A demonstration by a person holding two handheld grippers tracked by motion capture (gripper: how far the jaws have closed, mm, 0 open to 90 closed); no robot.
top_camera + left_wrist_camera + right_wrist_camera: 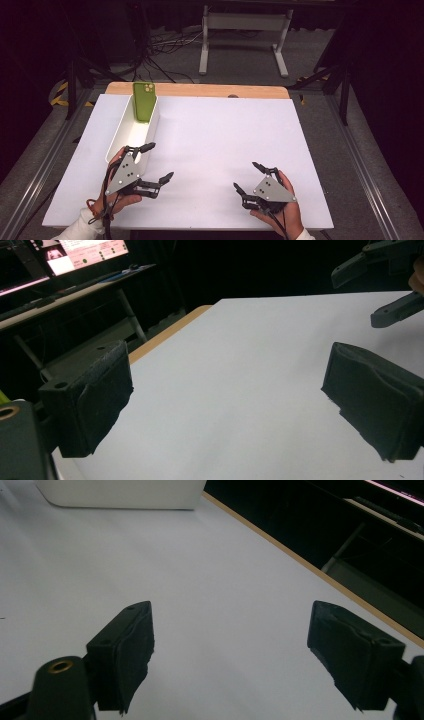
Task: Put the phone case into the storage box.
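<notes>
A green phone [144,101] stands on end, leaning in the far end of a long white bin [120,137] on the left of the white table [220,135]. My left gripper [162,160] hovers just right of the bin's near end, open and empty. Its jaws stand wide apart over bare white table in the left gripper view [227,400], where the other gripper [385,287] appears at the top right. My right gripper [244,175] is open and empty near the front right of the table. In the right gripper view [235,650], the bin [120,492] lies far ahead to the left.
A wooden strip [200,90] runs along the table's far edge. Beyond it are a white table frame [245,30] and cables on the dark floor. A lit monitor [85,252] sits on a desk off the table's side.
</notes>
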